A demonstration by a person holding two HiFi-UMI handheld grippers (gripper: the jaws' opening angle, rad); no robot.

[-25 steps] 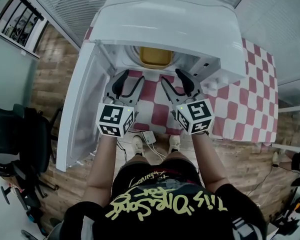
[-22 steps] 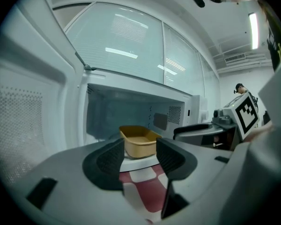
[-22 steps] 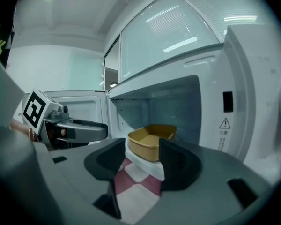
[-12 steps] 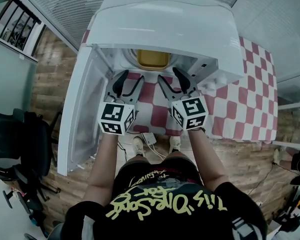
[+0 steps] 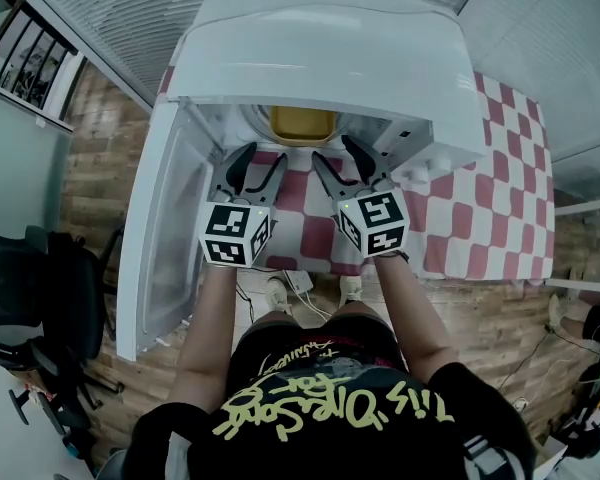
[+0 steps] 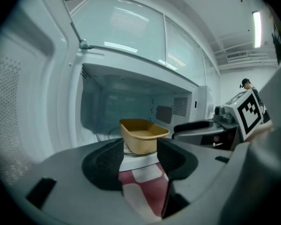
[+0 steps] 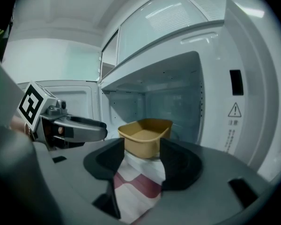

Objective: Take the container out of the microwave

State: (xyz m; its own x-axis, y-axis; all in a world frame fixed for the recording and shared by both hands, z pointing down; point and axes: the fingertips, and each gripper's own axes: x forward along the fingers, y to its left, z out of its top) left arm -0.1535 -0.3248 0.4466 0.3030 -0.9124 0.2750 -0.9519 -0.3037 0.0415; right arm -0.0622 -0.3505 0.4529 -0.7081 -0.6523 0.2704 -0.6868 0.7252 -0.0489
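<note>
Half of container [image 5: 302,122] visible, far end hidden under microwave [image 5: 325,58] roof

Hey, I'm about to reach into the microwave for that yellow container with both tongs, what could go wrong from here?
The left tongs and right tongs are open and empty, the right ones having just been opening. Both aim at one small container, so they might collide there. It sits inside the microwave; lifting early could knock it against the roof. The open door stands beside the left arm, which could bump it.
</note>
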